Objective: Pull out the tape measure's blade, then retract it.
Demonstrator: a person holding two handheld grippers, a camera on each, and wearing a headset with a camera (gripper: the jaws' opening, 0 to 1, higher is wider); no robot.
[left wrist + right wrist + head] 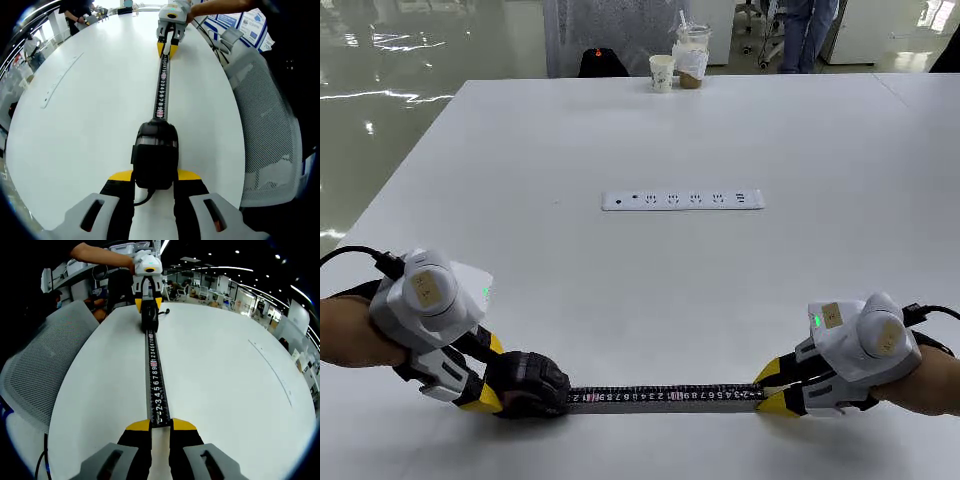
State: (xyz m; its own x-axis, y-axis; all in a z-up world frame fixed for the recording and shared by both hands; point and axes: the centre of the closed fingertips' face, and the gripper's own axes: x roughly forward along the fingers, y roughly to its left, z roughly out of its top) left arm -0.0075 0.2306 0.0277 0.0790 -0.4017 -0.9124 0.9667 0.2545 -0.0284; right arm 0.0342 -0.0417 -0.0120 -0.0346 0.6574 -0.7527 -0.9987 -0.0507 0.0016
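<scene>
Blade (665, 395): drawn out flat on table (620, 280), long axis running left to right.
Case (527, 384): near edge, clamped in left gripper (488, 372).
Right gripper (770, 388): jaws pinching blade tip.
Cup (691, 62): far edge, brown drink inside.

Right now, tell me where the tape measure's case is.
In the head view the case sits at the near left of the table, clamped in the left gripper, its blade running to the right gripper.

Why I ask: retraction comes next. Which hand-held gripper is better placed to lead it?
Likely the right hand-held gripper: it pinches the blade tip and can walk it back toward the case, which the left hand-held gripper anchors.
</scene>
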